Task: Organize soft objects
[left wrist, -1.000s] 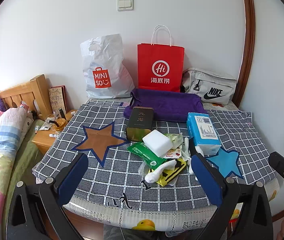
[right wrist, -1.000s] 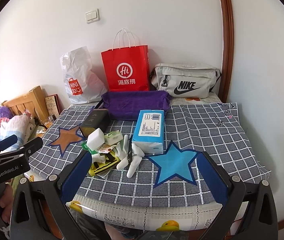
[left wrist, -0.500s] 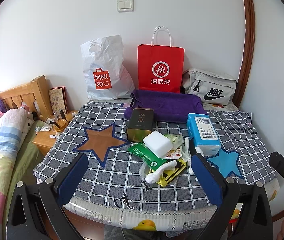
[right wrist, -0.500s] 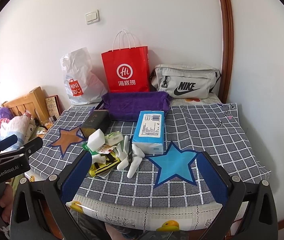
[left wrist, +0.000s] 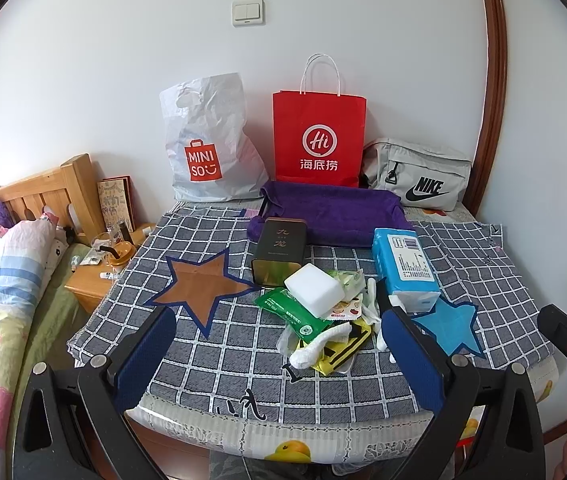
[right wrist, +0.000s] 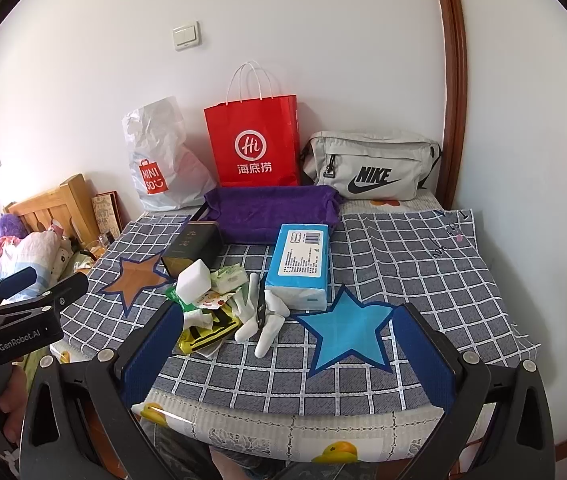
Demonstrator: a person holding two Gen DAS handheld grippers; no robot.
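A heap of soft things (left wrist: 323, 312) lies near the middle of the checked cloth (left wrist: 211, 360) on the table, ahead of both grippers and apart from them. The left gripper (left wrist: 279, 364) hovers over the near edge of the table with its blue-padded fingers (left wrist: 145, 356) spread wide; the heap sits beyond the gap, towards the right finger, and nothing is held or touched. The right gripper (right wrist: 287, 354) hangs likewise over the near edge, fingers wide apart and empty, with the heap ahead and to its left and a blue star patch (right wrist: 347, 332) straight in front. In the heap a white sponge block (left wrist: 313, 289) rests on a green wipes packet (left wrist: 287, 312), beside small snack sachets (right wrist: 227, 280), a yellow and black wrapper (left wrist: 343, 350) and white socks (right wrist: 261, 322) lying loose towards the front. A blue tissue pack (right wrist: 301, 264) lies just right of the heap, touching the socks. A dark tin (left wrist: 279, 248) lies behind the sponge, and a folded purple towel (left wrist: 331, 212) lies further back, in front of a white plastic bag (left wrist: 207, 144), a red paper bag (left wrist: 317, 136) and a grey waist bag (left wrist: 415, 174) against the wall.
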